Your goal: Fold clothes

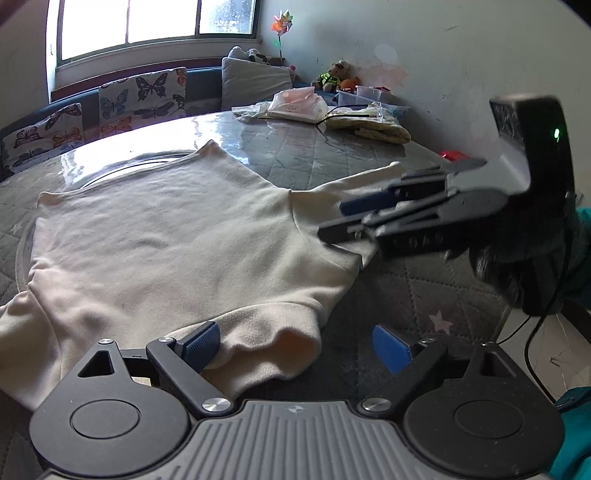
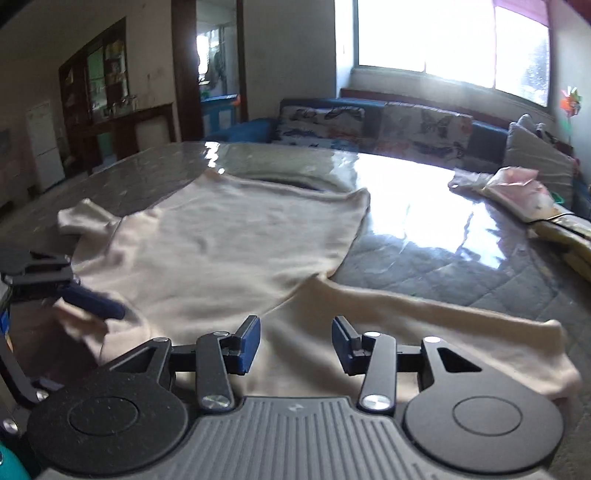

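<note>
Hovering spread, the left gripper (image 1: 297, 347) has the sweater (image 1: 166, 236) collar dead ahead between its fingers; right gripper (image 2: 295, 345), also spread, sits over the shoulder, sleeve (image 2: 461, 317) trailing rightward.

Count: 1 garment, 2 grippers, clutter sitting at the far table edge.

One cream long-sleeved top (image 1: 173, 236) is lying on one quilted grey table (image 1: 314, 147), showing two sleeves. Two grippers are showing: left gripper (image 1: 299, 345) and right gripper (image 2: 295, 345), each carrying two blue pads, jaws apart on both. Behind the table, two butterfly-print cushions (image 1: 142, 98) and one plain grey cushion (image 1: 255, 79) are leaning on the bench. One teddy bear (image 1: 332, 75) and one pinwheel (image 1: 282, 26) are sitting in the corner. One pink-and-white packet (image 1: 295, 105) and one yellow patterned cloth (image 1: 373, 125) are lying at the far edge. One window (image 1: 155, 22) is lighting it.
</note>
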`<state>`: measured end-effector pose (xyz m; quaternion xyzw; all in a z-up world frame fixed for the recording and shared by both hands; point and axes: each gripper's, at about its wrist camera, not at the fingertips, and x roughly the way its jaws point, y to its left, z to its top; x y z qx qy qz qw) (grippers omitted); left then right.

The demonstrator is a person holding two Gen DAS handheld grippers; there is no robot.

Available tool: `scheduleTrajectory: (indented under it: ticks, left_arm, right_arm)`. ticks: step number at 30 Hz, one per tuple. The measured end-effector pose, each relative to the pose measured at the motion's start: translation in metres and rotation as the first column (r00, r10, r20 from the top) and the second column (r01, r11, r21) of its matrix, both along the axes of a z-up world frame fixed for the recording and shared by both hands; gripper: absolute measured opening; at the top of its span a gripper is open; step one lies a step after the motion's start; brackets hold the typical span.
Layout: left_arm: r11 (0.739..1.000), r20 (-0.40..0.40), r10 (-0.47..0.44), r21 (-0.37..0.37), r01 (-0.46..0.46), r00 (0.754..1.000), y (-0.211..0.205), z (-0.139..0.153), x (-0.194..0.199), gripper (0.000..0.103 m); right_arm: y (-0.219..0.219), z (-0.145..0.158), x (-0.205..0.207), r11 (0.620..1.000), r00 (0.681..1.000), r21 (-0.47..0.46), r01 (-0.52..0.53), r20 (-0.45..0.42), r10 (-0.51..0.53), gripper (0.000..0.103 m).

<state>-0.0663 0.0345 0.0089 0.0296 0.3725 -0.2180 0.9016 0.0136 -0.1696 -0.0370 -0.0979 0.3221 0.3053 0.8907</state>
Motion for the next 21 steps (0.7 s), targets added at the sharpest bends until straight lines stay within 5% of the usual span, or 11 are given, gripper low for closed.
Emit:
scheduleTrajectory:
  ticks: [7, 13, 16, 21]
  left_arm:
    - [0.999, 0.041, 0.033, -0.025, -0.032, 0.999, 0.018, 0.016, -0.011, 0.093]
    - [0.985, 0.058, 0.17, -0.034, -0.168, 0.984, 0.05, 0.021, -0.015, 0.093]
    - [0.958, 0.073, 0.287, -0.034, -0.285, 0.955, 0.083, 0.024, -0.019, 0.093]
    - [0.88, 0.104, 0.475, -0.026, -0.475, 0.874, 0.147, 0.037, -0.016, 0.093]
  right_arm:
    - [0.002, 0.008, -0.014, 0.999, 0.999, -0.034, -0.02, 0.025, 0.021, 0.044]
    - [0.027, 0.02, -0.013, 0.996, 0.994, 0.012, -0.091, 0.054, 0.09, 0.05]
    - [0.045, 0.018, -0.01, 0.99, 0.989, 0.016, -0.138, 0.05, 0.137, 0.05]
    - [0.076, 0.009, -0.004, 0.978, 0.977, 0.003, -0.207, 0.045, 0.207, 0.052]
